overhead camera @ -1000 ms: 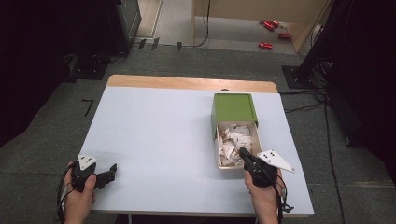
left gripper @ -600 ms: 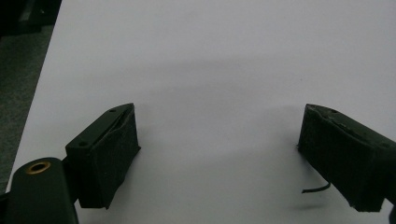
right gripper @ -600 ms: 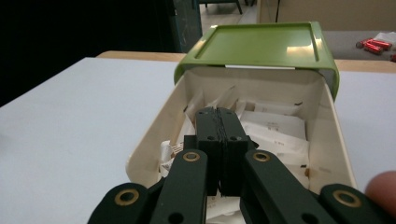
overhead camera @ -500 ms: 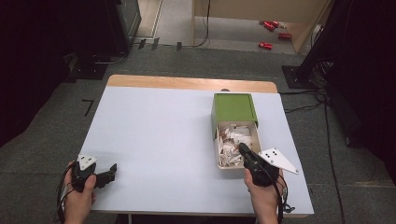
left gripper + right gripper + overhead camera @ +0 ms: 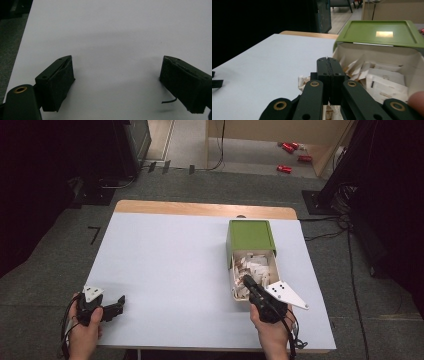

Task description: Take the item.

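A green-lidded box (image 5: pixel 250 235) stands on the right half of the table, its white tray (image 5: pixel 276 267) pulled toward me and full of small paper packets (image 5: pixel 252 267). My right gripper (image 5: pixel 247 280) hovers over the tray's near left corner with its jaws pressed together. In the right gripper view the shut right gripper (image 5: pixel 328 60) points at the green lid (image 5: pixel 382 31) and the packets (image 5: pixel 384 85). A white packet (image 5: pixel 302 81) peeks out just below the jaws; whether it is pinched I cannot tell. My left gripper (image 5: pixel 119 304) rests open at the front left, with bare table between its fingers (image 5: pixel 57 85).
The pale table (image 5: pixel 175 260) has a wooden strip (image 5: pixel 200 209) along its far edge. Dark equipment stands on the floor at both sides, and red objects (image 5: pixel 290 147) lie on the floor far behind.
My right gripper has risen a little and shifted slightly left over the tray's near end, jaws still together. The left gripper has stayed put.
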`<move>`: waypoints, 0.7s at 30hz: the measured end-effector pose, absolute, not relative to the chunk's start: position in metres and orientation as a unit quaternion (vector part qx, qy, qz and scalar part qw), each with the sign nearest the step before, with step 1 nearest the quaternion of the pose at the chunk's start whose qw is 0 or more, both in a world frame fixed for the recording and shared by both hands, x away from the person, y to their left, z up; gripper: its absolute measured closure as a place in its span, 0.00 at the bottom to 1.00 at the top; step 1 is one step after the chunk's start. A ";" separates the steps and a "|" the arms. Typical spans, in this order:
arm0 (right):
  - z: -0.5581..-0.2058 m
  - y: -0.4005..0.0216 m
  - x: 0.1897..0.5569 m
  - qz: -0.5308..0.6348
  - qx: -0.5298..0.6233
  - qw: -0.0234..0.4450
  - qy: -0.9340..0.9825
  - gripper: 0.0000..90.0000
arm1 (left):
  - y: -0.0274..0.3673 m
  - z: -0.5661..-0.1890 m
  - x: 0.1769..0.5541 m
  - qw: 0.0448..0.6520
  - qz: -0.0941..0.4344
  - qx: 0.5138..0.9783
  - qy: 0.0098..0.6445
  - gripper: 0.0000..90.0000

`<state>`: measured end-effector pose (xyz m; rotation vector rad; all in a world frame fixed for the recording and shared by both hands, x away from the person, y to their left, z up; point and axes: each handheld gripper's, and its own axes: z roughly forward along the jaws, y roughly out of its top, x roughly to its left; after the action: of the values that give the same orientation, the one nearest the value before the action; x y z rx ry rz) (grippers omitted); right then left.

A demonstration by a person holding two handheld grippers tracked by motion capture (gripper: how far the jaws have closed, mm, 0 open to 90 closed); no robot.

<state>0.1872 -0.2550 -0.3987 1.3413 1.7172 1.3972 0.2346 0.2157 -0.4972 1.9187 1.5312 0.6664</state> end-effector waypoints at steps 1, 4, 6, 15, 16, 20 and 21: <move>-0.398 -0.250 0.186 0.523 0.492 0.271 0.641 1.00 | 0.216 -0.497 0.235 0.295 0.250 0.721 0.575 0.14; -0.398 -0.245 0.185 0.524 0.487 0.269 0.645 1.00 | 0.216 -0.497 0.235 0.295 0.250 0.721 0.575 0.14; -0.398 -0.241 0.184 0.526 0.484 0.265 0.647 1.00 | 0.216 -0.497 0.235 0.295 0.250 0.721 0.575 0.14; -0.404 -0.216 0.190 0.527 0.468 0.252 0.663 1.00 | 0.216 -0.497 0.235 0.295 0.250 0.721 0.575 0.14; -0.406 -0.213 0.191 0.526 0.465 0.252 0.666 1.00 | 0.216 -0.497 0.235 0.295 0.250 0.721 0.575 0.14; -0.413 -0.204 0.195 0.523 0.465 0.244 0.671 1.00 | 0.216 -0.497 0.235 0.295 0.250 0.721 0.575 0.14; -0.418 -0.200 0.198 0.522 0.466 0.241 0.673 1.00 | 0.216 -0.497 0.235 0.295 0.250 0.721 0.575 0.14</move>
<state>0.1976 -0.2002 -0.4177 1.2742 1.8410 1.4272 0.2346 0.2159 -0.4973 1.9174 1.5310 0.6656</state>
